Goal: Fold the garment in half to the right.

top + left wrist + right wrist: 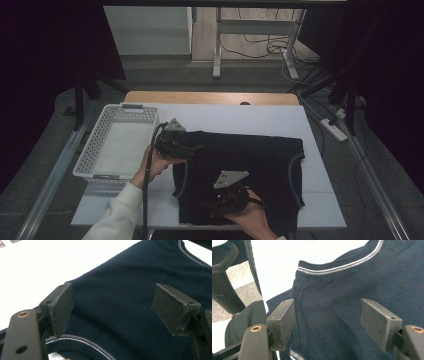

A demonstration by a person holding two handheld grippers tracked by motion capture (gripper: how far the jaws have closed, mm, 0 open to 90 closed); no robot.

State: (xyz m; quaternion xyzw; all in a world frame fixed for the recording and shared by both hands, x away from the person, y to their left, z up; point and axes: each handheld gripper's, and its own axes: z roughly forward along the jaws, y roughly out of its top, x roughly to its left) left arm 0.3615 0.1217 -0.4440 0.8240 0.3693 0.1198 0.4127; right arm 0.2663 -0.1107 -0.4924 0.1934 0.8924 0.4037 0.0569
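A dark navy garment [245, 170] with pale striped trim is spread flat on the white table [260, 120], and everything else is placed here relative to it. Just beyond its left edge a white perforated basket [117, 142] is set on the table, apart from the cloth.

The left gripper [187, 150] is held at the garment's upper left corner, gripped by the person's left hand [157, 165], whose white sleeve [117, 215] is seen below the garment's left side. In the left gripper view [112, 305] the jaws are seen spread wide, with flat navy cloth lying between and beneath them and a striped hem [82, 341] just under the near jaw; nothing is clamped.

The right gripper [225, 202] is held over the garment's lower middle, near its front edge, by the right hand [252, 217]. In the right gripper view [327, 317] its jaws are likewise parted wide, over the fabric, with a trimmed edge [342, 265] running ahead of them; no cloth is pinched between them. Whether the pads are touching the fabric cannot be told.
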